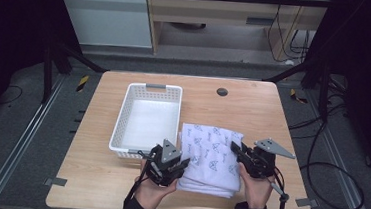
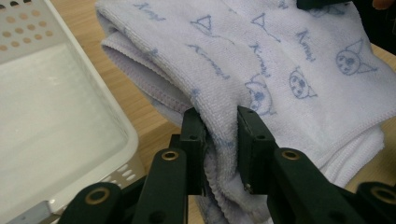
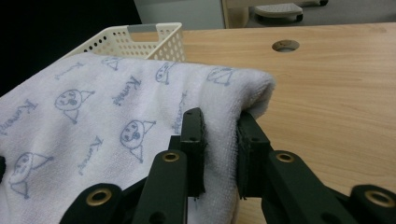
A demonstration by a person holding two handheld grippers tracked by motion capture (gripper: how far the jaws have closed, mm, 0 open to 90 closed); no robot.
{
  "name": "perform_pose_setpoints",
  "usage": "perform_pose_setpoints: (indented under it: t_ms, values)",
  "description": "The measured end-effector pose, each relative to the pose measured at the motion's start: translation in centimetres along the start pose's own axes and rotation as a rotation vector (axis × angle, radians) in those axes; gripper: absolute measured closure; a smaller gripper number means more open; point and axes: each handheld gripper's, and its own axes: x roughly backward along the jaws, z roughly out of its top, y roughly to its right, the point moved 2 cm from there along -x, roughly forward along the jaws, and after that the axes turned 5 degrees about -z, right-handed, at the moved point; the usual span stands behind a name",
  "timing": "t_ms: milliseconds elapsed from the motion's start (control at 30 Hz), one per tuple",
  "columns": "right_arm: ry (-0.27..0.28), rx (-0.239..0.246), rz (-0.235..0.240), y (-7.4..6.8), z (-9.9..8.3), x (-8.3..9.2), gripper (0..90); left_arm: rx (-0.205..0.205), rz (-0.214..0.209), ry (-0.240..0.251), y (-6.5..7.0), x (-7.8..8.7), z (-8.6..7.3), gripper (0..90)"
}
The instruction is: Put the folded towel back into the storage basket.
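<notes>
you're at the lift: left gripper point(image 1: 185, 163) and right gripper point(image 1: 235, 149) each pinch an edge of the folded towel point(image 1: 213, 152), centre-right on the table. next, carry it toward ten o'clock into the basket point(image 1: 121, 129), keeping both ends level.

Folded white towel point(image 1: 213, 157) with blue cartoon print, on table just right of basket, edges pinched.

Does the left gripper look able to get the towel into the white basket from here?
Probably yes: the left gripper is shut on the towel, and the white basket sits open-topped right beside it.
</notes>
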Motion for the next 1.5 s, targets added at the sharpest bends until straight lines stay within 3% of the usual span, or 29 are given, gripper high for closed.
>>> perform_pose_setpoints:
  t_ms: [300,800,1500]
  values:
    - [0.008,0.053,-0.004,-2.2,1.5,-0.4,76.0,-0.008,0.009,0.022,-1.3,1.6,0.1,73.3]
    - [0.024,0.108,-0.004,-5.3,3.7,-1.3,76.1,0.032,0.023,0.093,-3.2,4.1,0.3,73.3]
    - [0.1,0.142,-0.001,-8.9,8.5,-2.1,76.2,0.053,0.055,0.183,-6.2,7.4,2.0,73.3]
